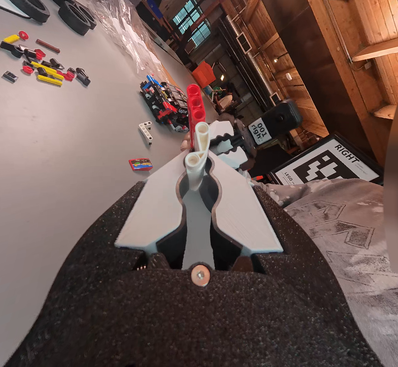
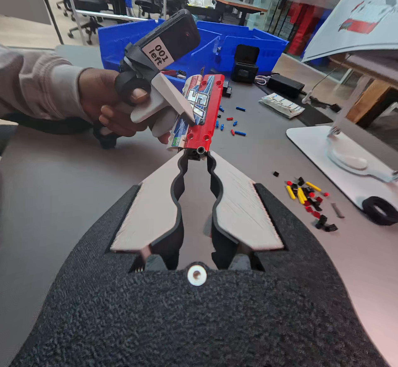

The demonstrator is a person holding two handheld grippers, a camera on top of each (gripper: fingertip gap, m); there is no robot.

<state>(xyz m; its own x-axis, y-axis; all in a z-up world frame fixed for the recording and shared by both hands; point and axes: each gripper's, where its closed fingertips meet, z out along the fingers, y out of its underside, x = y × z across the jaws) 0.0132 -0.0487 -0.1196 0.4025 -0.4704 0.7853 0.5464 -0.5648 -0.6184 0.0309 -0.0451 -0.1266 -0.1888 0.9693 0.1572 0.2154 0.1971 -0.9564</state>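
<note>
My left gripper (image 1: 197, 158) is shut on a red and white stickered toy panel (image 1: 195, 102), which I see edge-on, raised above the grey table (image 1: 64, 162). In the right wrist view the same panel (image 2: 206, 102) is clamped by the left gripper (image 2: 183, 127), held in a person's hand (image 2: 103, 102). My right gripper (image 2: 196, 155) is shut on a small black connector (image 2: 193, 154) with a grey pin (image 2: 201, 150) at the panel's near end. The right gripper also shows in the left wrist view (image 1: 224, 141), just behind the panel.
The table holds loose red, yellow and black parts (image 1: 47, 68), black tyres (image 1: 75, 16), a partly built toy car (image 1: 165, 104), a white L-beam (image 1: 146, 131), a red stickered tile (image 1: 141, 164) and plastic bags (image 1: 129, 33). Blue bins (image 2: 237, 40), small pins (image 2: 232, 124) and a booklet stand (image 2: 323, 152) lie beyond. Left and right tips are no more than a few centimetres apart.
</note>
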